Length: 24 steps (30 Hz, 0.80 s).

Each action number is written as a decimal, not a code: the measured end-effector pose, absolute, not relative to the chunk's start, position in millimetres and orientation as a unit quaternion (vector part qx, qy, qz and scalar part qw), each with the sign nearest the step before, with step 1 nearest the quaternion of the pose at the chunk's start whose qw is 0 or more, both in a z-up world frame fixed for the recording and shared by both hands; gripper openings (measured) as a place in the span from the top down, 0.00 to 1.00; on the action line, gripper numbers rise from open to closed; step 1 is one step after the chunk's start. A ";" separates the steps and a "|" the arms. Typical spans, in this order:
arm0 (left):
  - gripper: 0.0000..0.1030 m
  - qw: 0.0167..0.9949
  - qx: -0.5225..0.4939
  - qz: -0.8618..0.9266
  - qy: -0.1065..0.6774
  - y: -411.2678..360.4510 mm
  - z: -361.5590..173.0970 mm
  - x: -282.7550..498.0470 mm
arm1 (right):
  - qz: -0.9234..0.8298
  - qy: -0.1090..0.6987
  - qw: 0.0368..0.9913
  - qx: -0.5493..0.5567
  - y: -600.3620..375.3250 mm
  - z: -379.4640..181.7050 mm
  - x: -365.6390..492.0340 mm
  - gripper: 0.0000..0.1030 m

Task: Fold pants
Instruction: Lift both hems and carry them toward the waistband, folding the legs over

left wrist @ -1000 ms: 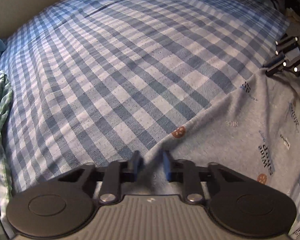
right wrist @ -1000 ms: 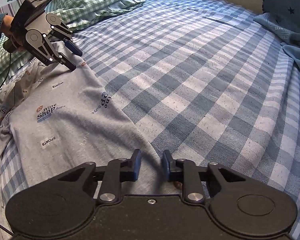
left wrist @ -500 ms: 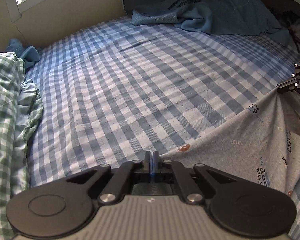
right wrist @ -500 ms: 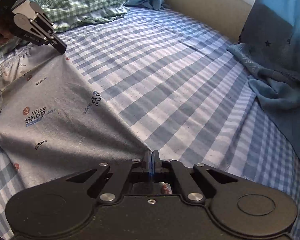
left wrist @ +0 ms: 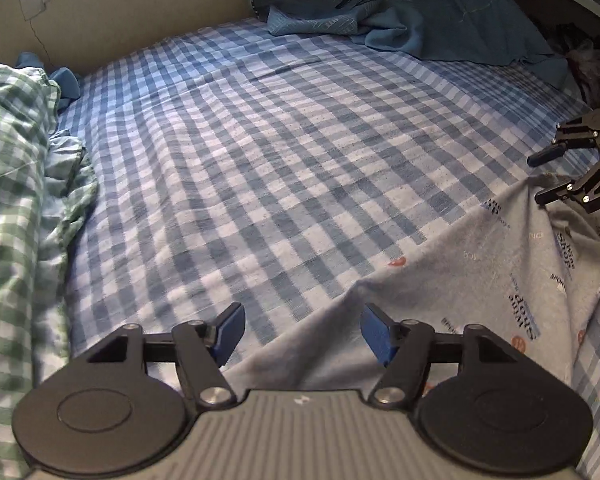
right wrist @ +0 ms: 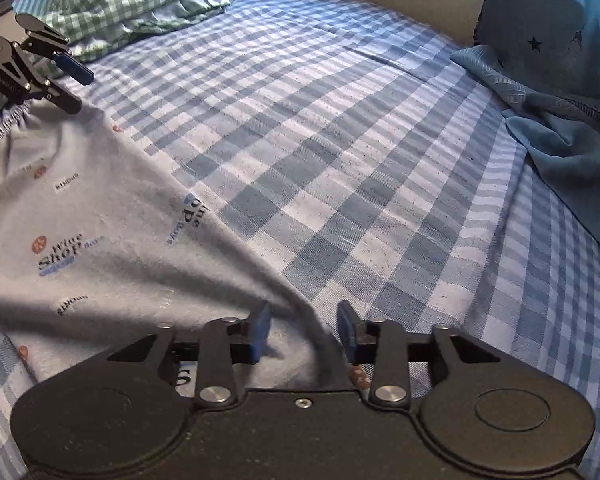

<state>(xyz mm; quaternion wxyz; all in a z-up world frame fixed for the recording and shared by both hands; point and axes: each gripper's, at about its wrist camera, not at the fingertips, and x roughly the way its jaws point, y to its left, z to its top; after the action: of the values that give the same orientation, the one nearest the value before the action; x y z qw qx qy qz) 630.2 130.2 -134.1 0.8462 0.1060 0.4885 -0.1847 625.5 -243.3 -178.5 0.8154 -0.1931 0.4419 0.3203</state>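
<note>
Grey printed pants (right wrist: 100, 248) spread on the checked bed (left wrist: 280, 160), top edge running gripper to gripper. Left gripper (left wrist: 302, 334) and right gripper (right wrist: 302, 332) both released, fingers just opened, cloth lying slack at six o'clock beneath each. Neither hand nearer.

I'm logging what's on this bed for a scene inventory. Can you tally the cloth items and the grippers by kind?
Grey printed pants: 1
Blue checked bedsheet: 1
Green checked bedding: 1
Blue blanket: 1
Grippers, both open, pants edge lying slack between the jaws: 2, the left gripper and the right gripper
Total: 6
</note>
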 end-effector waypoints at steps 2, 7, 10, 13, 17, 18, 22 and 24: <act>0.28 0.839 0.117 -0.166 0.505 144.0 -136.8 630.4 | 0.330 0.443 0.814 -0.181 -239.9 -177.9 628.1 0.35; 0.53 0.809 0.133 -0.128 0.559 167.9 -159.0 634.7 | 0.328 0.466 0.802 -0.178 -221.7 -188.3 639.5 0.37; 0.90 0.809 0.117 -0.122 0.563 170.2 -160.5 630.5 | 0.336 0.484 0.788 -0.177 -212.9 -192.4 641.0 0.68; 0.97 0.813 0.134 -0.101 0.557 160.0 -154.1 624.5 | 0.318 0.483 0.793 -0.193 -204.3 -181.5 635.5 1.00; 0.98 0.841 0.130 -0.082 0.518 154.0 -127.5 607.9 | 0.298 0.440 0.821 -0.208 -204.0 -148.2 608.4 1.00; 0.98 0.849 0.127 -0.082 0.506 155.0 -118.6 599.1 | 0.293 0.431 0.829 -0.206 -205.4 -140.2 599.2 1.00; 0.98 0.880 0.149 -0.111 0.438 155.8 -81.2 547.5 | 0.273 0.386 0.855 -0.211 -215.0 -105.5 540.6 1.00; 0.98 0.893 0.165 -0.122 0.400 154.4 -63.5 513.2 | 0.267 0.368 0.864 -0.216 -220.0 -91.2 501.7 1.00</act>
<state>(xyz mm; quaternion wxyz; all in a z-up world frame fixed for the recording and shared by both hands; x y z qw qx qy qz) 513.2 154.4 -63.5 0.8931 0.1653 0.4002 -0.1221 501.7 -220.0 -91.2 0.8643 -0.2160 0.3677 0.2666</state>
